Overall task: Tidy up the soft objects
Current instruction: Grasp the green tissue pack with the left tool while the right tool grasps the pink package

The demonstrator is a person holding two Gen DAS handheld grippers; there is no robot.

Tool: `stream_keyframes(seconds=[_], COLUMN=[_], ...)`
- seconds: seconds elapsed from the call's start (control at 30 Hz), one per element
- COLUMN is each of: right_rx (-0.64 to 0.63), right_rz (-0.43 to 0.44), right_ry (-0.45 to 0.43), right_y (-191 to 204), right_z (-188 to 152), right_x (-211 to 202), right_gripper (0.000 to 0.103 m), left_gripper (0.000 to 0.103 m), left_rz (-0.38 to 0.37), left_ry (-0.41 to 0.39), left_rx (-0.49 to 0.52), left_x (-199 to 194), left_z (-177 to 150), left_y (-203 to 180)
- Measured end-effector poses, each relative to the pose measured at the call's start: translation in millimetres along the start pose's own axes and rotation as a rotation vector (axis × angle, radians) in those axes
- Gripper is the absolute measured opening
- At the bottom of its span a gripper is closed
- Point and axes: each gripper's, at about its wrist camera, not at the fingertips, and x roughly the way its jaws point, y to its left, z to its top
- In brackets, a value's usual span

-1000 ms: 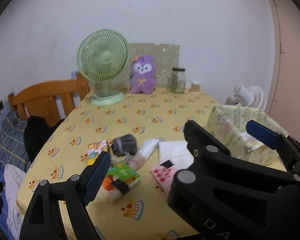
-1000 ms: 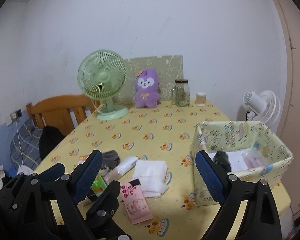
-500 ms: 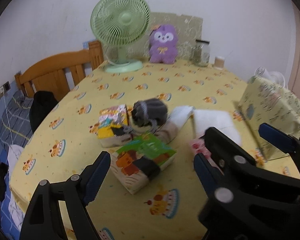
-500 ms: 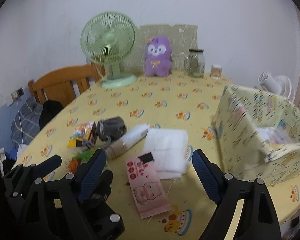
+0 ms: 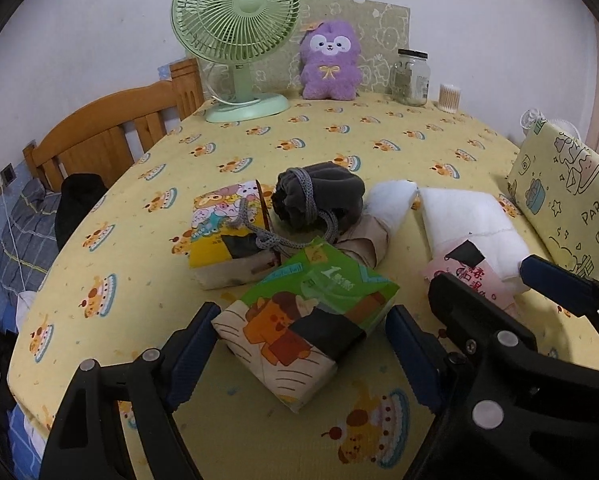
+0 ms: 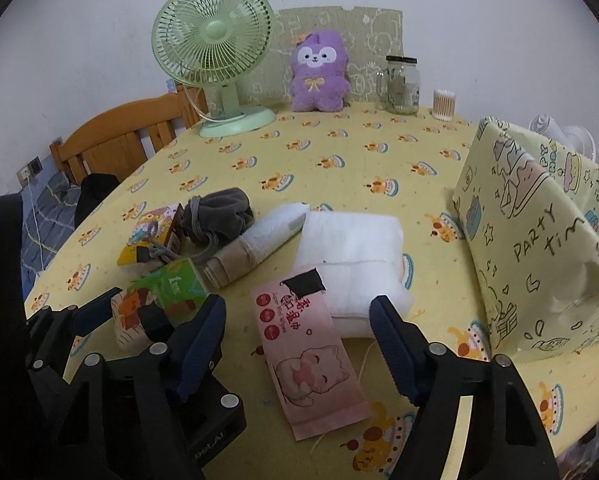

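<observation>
Most of the sorting is left, as far as the frames show. The soft things lie loose on the counter — a grey pouch, two tissue packs, a white folded cloth. The patterned box stands to the right, its inside hidden. The left tongs straddle the green tissue pack, closing, pads not yet pressing. The right tongs narrow over the pink wipes packet — untouched.
</observation>
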Motion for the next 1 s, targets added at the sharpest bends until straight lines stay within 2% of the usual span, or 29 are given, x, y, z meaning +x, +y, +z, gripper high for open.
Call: stream_keyframes(seconds=[0.13, 0.43, 0.67, 0.73, 0.8, 0.9, 0.97, 1.0], right_rx=[0.005, 0.013, 0.009, 0.002, -0.012, -0.010, -0.010, -0.006], right_rz=[0.016, 0.035, 0.032, 0.024, 0.010, 0.018, 0.026, 0.033], right_ry=[0.008, 0.028, 0.034, 0.029, 0.015, 0.015, 0.015, 0.015], right_y=[-1, -1, -3, -3, -2, -3, -4, -5], right_z=[-2, -6, -9, -9, -9, -8, -8, -7], right_x=[0, 0, 2, 1, -1, -1, -1, -1], right_gripper=[0.066, 0.054, 0.047, 0.031, 0.029, 0.028, 0.028, 0.029], left_gripper=[0.071, 0.064, 0.066, 0.075, 0.080, 0.081, 0.073, 0.063], left_rz=[-0.019, -0.028, -0.028, -0.031, -0.042, -0.045, -0.055, -0.067], left_ry=[-0.007, -0.006, -0.011, -0.016, -0.026, -0.033, -0.036, -0.038], left_rx=[0.008, 0.016, 0.029, 0.037, 0.051, 0.053, 0.046, 0.043], left_x=[-2, -10, -15, -13, -12, -7, -7, -8], left_z=[-2, -8, -12, -11, -10, -9, -8, -8], left_y=[-4, -7, -13, -13, -15, -16, -15, -15])
